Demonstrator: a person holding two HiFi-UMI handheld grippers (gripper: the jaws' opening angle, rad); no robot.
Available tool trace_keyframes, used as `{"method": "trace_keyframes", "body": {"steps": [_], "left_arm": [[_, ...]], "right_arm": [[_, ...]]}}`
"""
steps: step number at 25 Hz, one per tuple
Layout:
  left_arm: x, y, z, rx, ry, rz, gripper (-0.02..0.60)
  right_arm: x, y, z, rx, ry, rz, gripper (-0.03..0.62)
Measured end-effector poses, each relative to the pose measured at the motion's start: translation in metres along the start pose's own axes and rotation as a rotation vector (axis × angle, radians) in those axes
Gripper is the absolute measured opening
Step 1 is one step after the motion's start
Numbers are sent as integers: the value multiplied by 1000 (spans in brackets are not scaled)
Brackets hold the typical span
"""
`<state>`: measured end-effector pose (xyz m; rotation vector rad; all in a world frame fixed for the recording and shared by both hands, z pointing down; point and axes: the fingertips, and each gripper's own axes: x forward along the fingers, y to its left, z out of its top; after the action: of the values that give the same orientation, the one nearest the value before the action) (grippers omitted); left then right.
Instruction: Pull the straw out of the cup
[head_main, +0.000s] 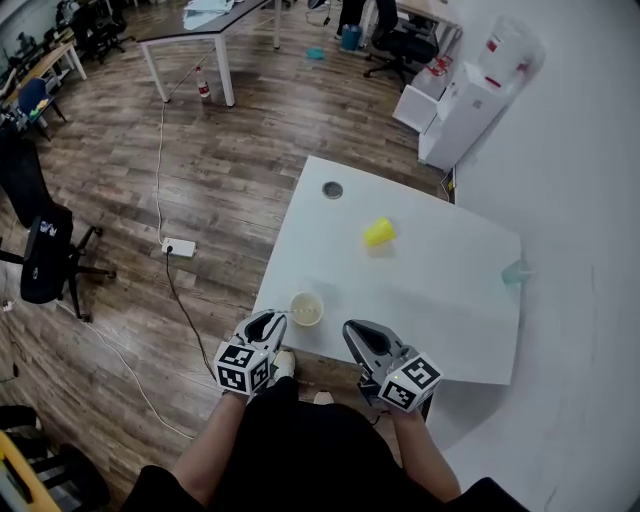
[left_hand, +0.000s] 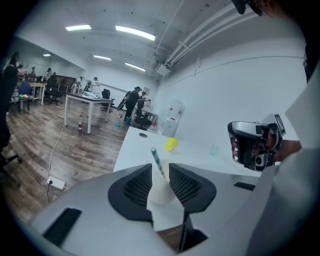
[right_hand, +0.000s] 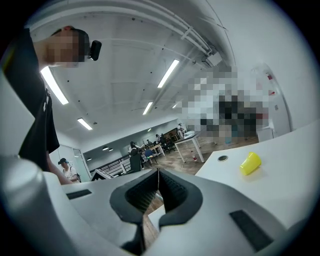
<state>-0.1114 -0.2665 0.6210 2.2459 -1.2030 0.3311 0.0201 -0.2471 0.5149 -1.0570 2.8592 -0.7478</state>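
Head view steeply down, gripper views low across shared table (head_main: 440, 300)

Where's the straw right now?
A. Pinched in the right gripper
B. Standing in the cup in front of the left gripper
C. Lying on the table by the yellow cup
B. The left gripper view shows the straw standing in the cup, seen through the parted jaws of the left gripper. The right gripper has its jaws together on nothing.

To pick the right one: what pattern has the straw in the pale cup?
Teal-and-white stripes on the thin straw; clearest in the left gripper view.
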Motion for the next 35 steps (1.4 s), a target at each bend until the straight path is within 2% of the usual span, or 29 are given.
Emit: {"method": "trace_keyframes", "body": {"steps": [8,13,21,35], "left_arm": [[8,-2,4,-12,10,-39,101],[7,-2,7,-34,-1,-40,48],[4,-8,19,-52,-40,-42,37],[-24,-32,40,8,-125,18,37]], "right_arm": [[0,-13,0,12,5,-34,23],[0,-14,-1,9,12,-32,23],[-5,-16,0,10,6,-20,23],[-32,0,8,-36,-25,36,23]]}}
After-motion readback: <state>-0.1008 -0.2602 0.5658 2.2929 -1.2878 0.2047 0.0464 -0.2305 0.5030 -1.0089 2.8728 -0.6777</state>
